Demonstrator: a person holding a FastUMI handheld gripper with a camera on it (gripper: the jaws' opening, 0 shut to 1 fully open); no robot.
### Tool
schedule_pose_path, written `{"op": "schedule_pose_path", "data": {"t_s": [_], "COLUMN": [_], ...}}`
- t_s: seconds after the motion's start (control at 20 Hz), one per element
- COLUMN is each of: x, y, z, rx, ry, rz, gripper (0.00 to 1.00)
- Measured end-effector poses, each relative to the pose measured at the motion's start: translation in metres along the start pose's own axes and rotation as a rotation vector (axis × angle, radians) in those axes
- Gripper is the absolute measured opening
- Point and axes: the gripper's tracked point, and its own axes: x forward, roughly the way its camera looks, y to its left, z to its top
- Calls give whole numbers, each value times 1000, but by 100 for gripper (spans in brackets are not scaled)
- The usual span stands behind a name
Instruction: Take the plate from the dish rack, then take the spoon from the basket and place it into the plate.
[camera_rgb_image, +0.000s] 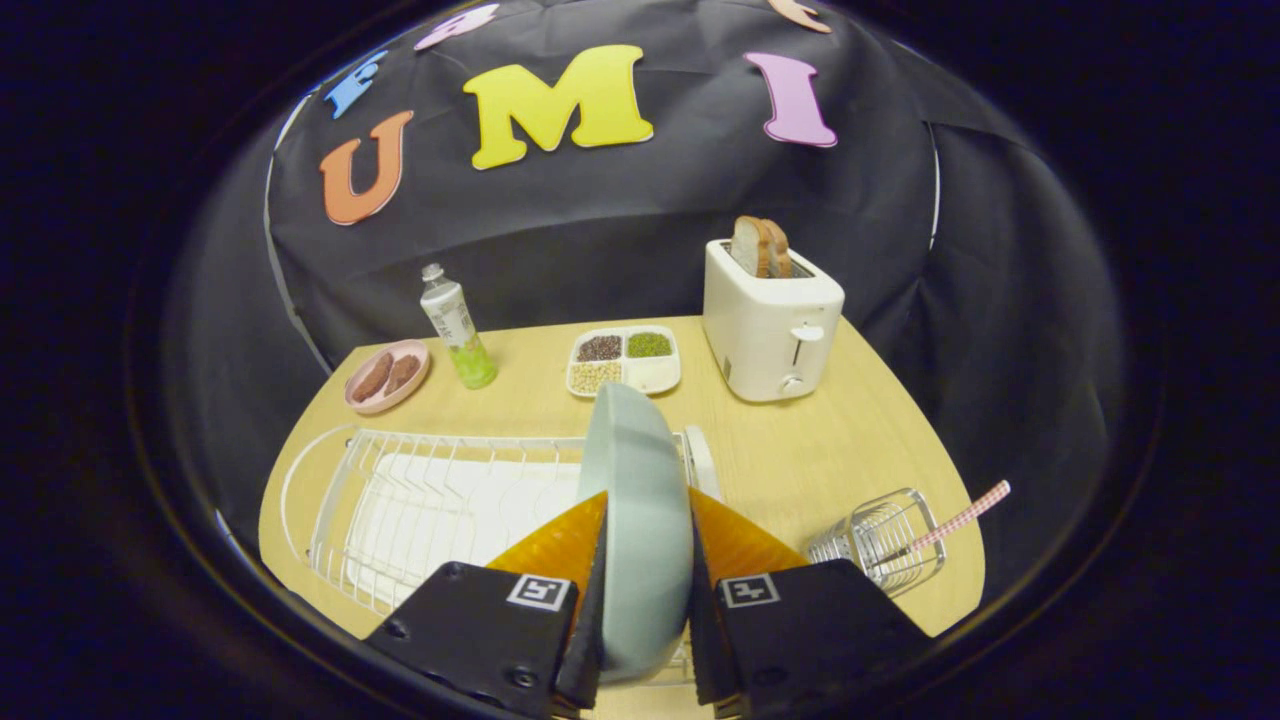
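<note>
I see the table (800, 470) w/ the rack (420, 500) just ahead of my fingers. My gripper (645, 580) is clamped on the plate (640, 500), held on edge, both fingers pressing it, at the rack's right end. Toaster (770, 320) is beyond; the spoon (955, 520) sticks out of the basket (880, 540), right of the fingers.

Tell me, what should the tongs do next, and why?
Probably lift the plate straight up. The tongs already squeeze it from both sides, and it stands on edge in the rack, so it likely has to clear the wires before going anywhere.
</note>
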Motion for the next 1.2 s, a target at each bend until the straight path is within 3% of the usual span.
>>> {"op": "schedule_pose_path", "data": {"t_s": [0.3, 0.55, 0.8, 1.2], "x": [-14, -36, -75, -122], "y": [3, -9, 13, 17], "z": [14, 36, 40, -28], "rx": [-20, -72, -64, 33], "ry": [-18, -64, -122, -120], "rz": [-67, -187, -77, 134], "gripper": [38, 37, 32, 32]}}
